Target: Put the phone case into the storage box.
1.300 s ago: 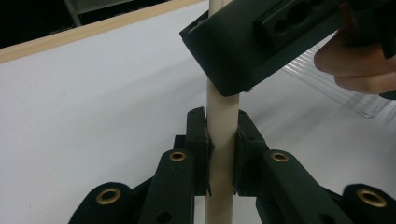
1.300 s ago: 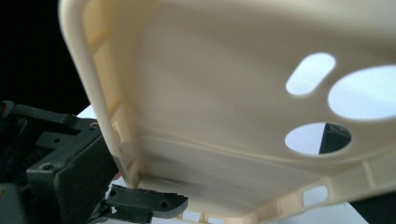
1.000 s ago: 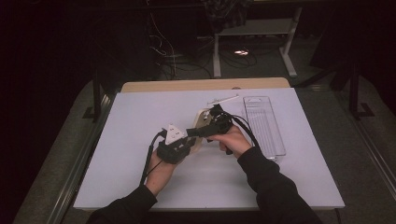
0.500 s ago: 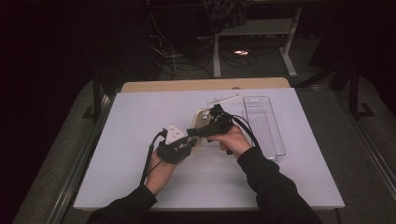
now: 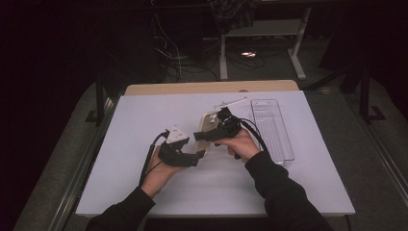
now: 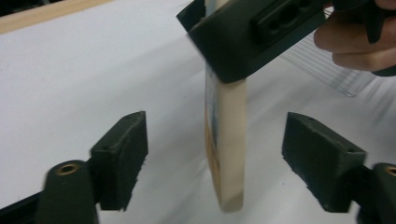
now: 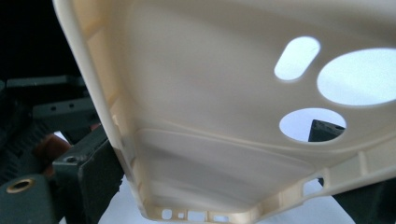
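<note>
My right gripper (image 5: 204, 135) is clamping the case (image 6: 227, 140); my left gripper (image 6: 219, 163) jaws have just been opening around it. Handover done, placement remaining.

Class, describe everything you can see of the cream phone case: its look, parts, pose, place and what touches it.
The phone case is a cream, soft-looking plastic shell with raised edges, round and oval camera cut-outs and small port holes along one end. It is held upright above the white table, clamped near its top by the right gripper. Its lower edge hangs between the left gripper jaws, which have just been opening and stand clear of it.
</note>
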`<state>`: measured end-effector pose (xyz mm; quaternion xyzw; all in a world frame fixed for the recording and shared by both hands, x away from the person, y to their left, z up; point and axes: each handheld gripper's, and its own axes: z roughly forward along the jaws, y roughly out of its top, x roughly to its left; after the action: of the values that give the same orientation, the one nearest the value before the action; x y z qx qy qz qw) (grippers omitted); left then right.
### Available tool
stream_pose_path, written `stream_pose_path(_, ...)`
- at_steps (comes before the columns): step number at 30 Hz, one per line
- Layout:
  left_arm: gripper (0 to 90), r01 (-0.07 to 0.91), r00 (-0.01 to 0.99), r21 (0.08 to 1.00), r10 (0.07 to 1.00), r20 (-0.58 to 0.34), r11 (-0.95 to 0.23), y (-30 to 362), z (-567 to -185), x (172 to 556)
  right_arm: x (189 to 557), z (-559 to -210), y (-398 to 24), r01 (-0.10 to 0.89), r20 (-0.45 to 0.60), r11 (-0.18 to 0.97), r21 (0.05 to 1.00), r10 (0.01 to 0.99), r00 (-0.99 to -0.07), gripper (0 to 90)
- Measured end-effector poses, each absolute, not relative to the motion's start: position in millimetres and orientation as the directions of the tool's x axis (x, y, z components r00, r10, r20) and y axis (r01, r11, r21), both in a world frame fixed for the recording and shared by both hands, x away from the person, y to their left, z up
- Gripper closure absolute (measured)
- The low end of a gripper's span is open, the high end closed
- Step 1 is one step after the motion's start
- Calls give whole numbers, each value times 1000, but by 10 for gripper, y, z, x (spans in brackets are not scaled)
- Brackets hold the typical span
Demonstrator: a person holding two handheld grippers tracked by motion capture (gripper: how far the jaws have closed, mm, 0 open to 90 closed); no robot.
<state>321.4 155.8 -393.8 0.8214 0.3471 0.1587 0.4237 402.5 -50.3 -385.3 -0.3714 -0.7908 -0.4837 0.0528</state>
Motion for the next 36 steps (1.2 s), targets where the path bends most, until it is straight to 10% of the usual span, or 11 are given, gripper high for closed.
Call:
stream_pose_path(18, 0, 443, 775, 762, 628, -61, -472, 2020, -3928, 3225, 4044, -3852, -540, 641, 436, 260, 723, 548, -714, 67)
stream_pose_path(36, 0, 382, 830, 708, 557, 19, -594, 2411, -4245, 2931, 4041, -3840, -552, 632, 417, 272, 726, 556, -719, 69)
